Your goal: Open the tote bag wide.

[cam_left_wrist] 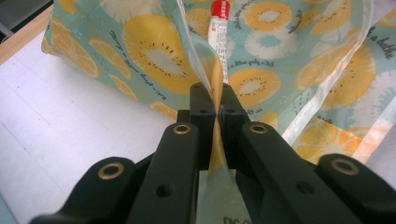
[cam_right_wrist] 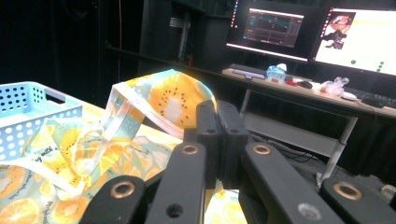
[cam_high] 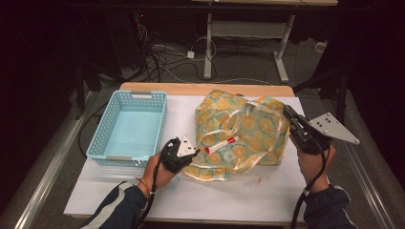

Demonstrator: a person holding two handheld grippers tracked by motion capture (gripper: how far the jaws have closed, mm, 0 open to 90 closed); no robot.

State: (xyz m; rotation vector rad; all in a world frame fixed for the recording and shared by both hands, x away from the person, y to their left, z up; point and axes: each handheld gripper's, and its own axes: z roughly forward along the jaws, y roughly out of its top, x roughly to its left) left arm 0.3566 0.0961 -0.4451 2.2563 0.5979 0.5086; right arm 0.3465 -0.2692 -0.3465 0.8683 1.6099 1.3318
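Fruit-print bag (cam_high: 241, 131) pinched in both closed jaws, right grip seemingly on its edge.

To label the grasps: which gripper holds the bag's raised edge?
The right gripper: it lifts the fruit-print bag rim, while the left gripper pinches its low near edge.

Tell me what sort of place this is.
Probably a lab or recording workspace: two lit monitors on a desk, loose cables on the floor, and a white-topped table in a dark room.

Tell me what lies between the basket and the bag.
Bare white table separates the basket from the bag in the high view; nearer the person, the left gripper sits there, clamping the bag's edge.
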